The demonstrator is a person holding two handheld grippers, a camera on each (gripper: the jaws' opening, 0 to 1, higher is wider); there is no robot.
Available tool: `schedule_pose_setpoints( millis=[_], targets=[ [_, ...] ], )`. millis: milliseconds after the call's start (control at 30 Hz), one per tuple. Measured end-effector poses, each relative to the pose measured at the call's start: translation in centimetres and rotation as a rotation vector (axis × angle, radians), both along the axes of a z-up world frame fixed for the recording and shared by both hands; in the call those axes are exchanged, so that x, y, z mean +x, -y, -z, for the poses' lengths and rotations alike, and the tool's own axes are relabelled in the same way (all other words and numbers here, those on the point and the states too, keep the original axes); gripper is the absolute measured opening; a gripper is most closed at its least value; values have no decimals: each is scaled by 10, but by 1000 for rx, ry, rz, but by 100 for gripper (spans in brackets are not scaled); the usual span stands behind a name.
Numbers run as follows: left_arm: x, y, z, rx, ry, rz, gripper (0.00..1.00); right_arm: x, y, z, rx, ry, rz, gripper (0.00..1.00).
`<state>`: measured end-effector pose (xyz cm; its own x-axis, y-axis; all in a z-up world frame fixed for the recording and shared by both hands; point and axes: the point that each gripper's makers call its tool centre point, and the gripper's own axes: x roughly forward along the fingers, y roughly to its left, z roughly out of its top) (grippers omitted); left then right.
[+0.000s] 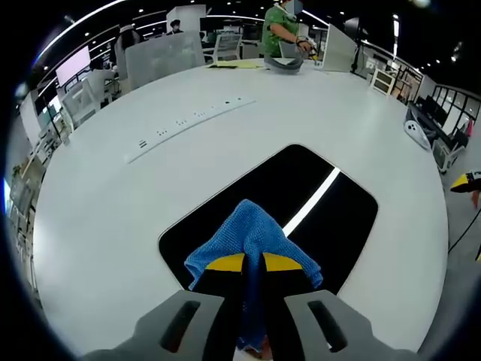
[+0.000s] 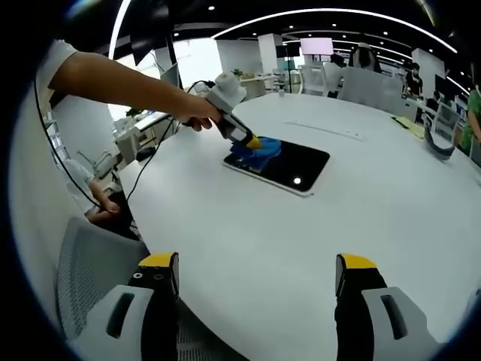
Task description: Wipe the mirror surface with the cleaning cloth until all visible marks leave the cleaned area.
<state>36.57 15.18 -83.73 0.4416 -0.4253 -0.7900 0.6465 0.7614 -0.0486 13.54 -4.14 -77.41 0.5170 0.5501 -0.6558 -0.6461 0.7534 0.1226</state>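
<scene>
- Where the mirror [image 1: 331, 218] lies flat on the round white table [image 1: 113, 218], the left gripper [image 1: 252, 265] has its yellow-tipped jaws closed on a bunched blue cloth [image 1: 252, 226]; the cloth rests on the mirror's near end
- In the right gripper view, a hand [image 2: 197, 116] holds that left gripper [image 2: 254, 143] over the mirror's [image 2: 289, 167] left corner; the cloth [image 2: 259, 150] touches the dark glass
- The right gripper [image 2: 255, 274] hovers well short of the mirror, above the table [image 2: 248, 226] edge; its jaws stand wide apart, gripping nothing
- A grey chair [image 2: 90, 263] sits beyond the table edge, well apart from the mirror
</scene>
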Motion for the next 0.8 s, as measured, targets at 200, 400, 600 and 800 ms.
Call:
schedule_pose_setpoints(
  millis=[200,400,600,800],
  targets=[
    [-4,1,0,-3,-8,1,5,0,-2,1,8,0,0,85],
    [-7,1,1,-4,-7,0,5,0,-4,0,16,7,-7,85],
    [-9,1,1,0,-9,1,5,-2,-2,-1,15,8,-10,85],
    [-12,2,0,2,-12,-1,5,-2,-1,-1,16,10,-10,84]
  ],
)
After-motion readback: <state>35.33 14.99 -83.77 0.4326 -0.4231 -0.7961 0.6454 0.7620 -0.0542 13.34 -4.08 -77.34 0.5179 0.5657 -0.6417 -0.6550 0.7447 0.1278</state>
